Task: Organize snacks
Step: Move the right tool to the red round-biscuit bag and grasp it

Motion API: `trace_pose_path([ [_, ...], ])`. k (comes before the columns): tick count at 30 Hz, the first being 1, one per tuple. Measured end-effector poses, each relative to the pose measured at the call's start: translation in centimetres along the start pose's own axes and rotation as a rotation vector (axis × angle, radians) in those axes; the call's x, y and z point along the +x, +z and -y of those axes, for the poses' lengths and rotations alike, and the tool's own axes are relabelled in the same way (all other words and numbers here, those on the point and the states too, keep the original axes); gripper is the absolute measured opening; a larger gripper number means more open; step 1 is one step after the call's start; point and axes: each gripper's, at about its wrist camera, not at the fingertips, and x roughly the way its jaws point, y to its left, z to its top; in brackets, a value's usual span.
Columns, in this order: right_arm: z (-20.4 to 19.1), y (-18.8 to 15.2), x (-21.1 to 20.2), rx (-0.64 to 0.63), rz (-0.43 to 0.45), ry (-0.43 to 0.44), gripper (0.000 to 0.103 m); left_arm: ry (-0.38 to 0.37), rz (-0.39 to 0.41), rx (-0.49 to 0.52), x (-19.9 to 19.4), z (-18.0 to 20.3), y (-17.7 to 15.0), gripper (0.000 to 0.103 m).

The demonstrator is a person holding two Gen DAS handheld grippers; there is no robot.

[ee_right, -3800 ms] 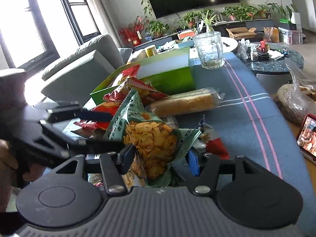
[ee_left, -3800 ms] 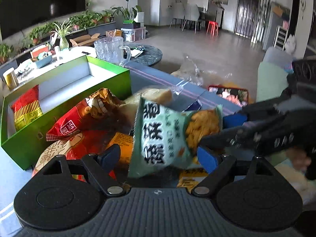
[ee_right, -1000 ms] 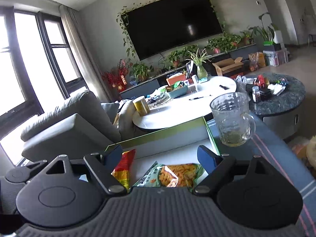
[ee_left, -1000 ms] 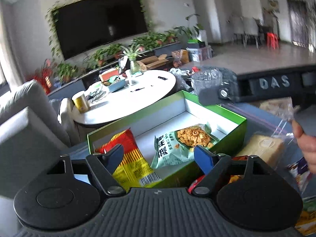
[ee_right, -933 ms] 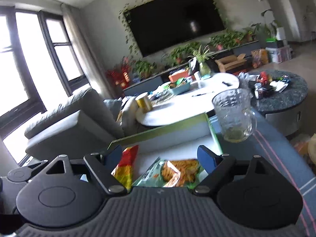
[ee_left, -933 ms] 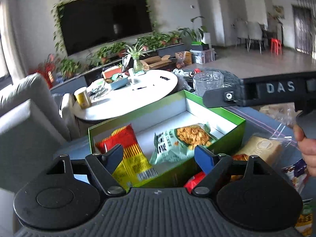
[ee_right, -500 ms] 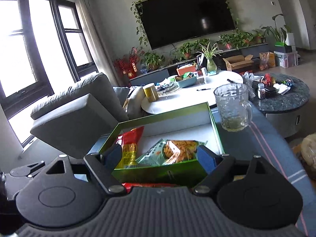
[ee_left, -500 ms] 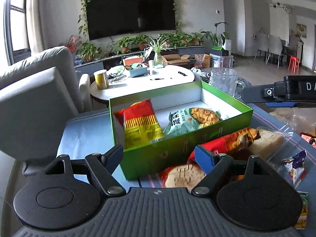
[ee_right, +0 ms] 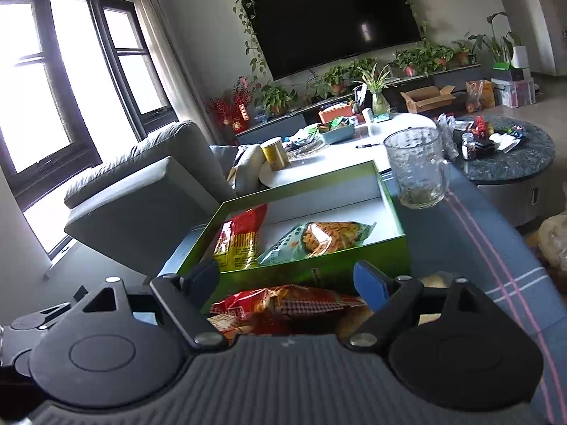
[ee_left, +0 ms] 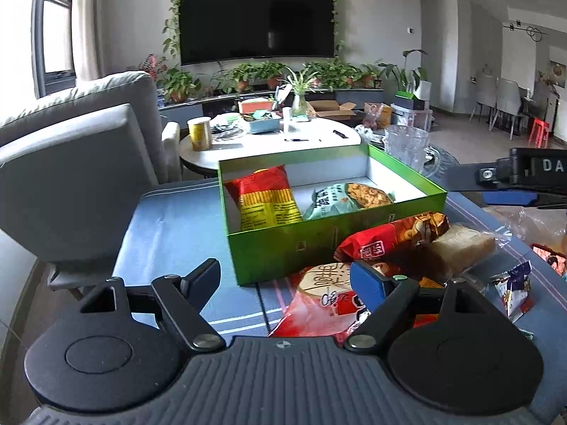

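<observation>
My left gripper [ee_left: 285, 278] and right gripper [ee_right: 285, 278] gape, grasping nothing — green box [ee_left: 319, 244] at twelve o'clock, holding two bags.

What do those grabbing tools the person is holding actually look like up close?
Each tool is matte black plastic with a ribbed grey body, two round discs and silver pivot screws. The left tool and the right tool each have one black finger and one finger with a blue pad. Seen from the side, the right tool carries white letters "DA". No cables or sleeves show.
</observation>
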Motion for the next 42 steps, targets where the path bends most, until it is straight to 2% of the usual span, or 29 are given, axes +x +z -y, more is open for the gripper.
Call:
trace_pose_path([
  [7,1.2,0.4,-1.1,0.069,-0.023,-0.015,0.063,0.002,-0.005,-0.019,-0.8,-0.7,-0.8,0.08],
  [12,1.2,0.2,-1.0,0.083,-0.068,0.012,0.063,-0.003,-0.026,-0.054,-0.3,-1.2,-0.9,0.08],
  [18,0.0,-0.8,-0.2,0.091,-0.168,0.09,0.063,0.022,-0.07,-0.104,1.8,-2.3,-0.5,0.08],
  [23,-1.2,-2.1,1.9,0.081,-0.257,0.087,0.063,0.033,-0.15,-0.144,5.1,-2.9,-0.4,0.08],
  [24,-1.3,-2.3,2.3,0.093,-0.277,0.095,0.063,0.029,-0.145,-0.158,5.2,-3.0,-0.8,0.08],
  [27,-1.5,-2.9,2.9,0.101,-0.31,0.101,0.063,-0.016,-0.141,-0.187,5.1,-2.9,-1.5,0.08],
  [31,-1.3,-3.1,3.1,0.114,-0.322,0.101,0.063,-0.153,-0.189,-0.196,4.6,-2.3,-2.8,0.08],
  [36,-1.2,-3.4,3.0,0.12,-0.332,0.098,0.063,-0.262,-0.258,-0.114,3.5,0.6,-4.6,0.079],
  [37,-1.2,-3.5,2.9,0.12,-0.335,0.097,0.063,-0.275,-0.271,-0.095,3.3,1.1,-5.0,0.08],
  [40,-1.2,-3.6,2.8,0.114,-0.331,0.092,0.063,-0.256,-0.263,-0.046,2.2,1.9,-5.3,0.079],
  [42,-1.1,-3.6,2.8,0.113,-0.33,0.091,0.063,-0.248,-0.247,-0.059,1.6,1.6,-5.1,0.079],
])
